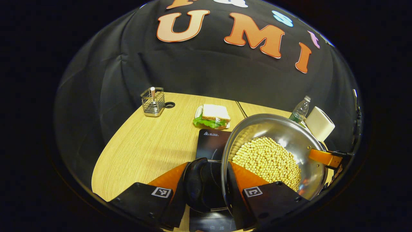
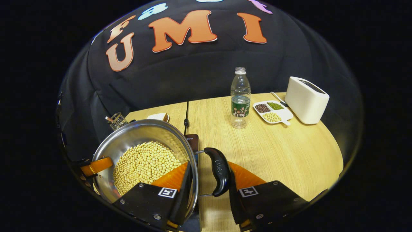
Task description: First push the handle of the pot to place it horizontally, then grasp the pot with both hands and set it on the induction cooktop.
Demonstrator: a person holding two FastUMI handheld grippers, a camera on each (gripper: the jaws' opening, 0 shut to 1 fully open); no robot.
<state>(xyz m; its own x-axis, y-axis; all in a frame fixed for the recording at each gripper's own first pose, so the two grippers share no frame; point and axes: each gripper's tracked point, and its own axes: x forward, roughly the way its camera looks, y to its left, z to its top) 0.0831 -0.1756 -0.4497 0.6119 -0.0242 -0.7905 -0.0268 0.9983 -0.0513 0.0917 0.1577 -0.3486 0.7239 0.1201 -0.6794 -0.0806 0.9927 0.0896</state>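
Left gripper (image 1: 206,190) fingers clasp one pot (image 1: 273,154) handle | right gripper (image 2: 209,190) fingers clasp opposite handle | induction cooktop (image 1: 212,140) directly beneath.

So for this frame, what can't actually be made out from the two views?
- Left gripper view: most of the induction cooktop is covered by the pot and the left gripper, so whether the pot touches it is unclear.
- Right gripper view: the cooktop's far edge peeks past the pot.
- Right gripper view: the sandwich is too small to detail.
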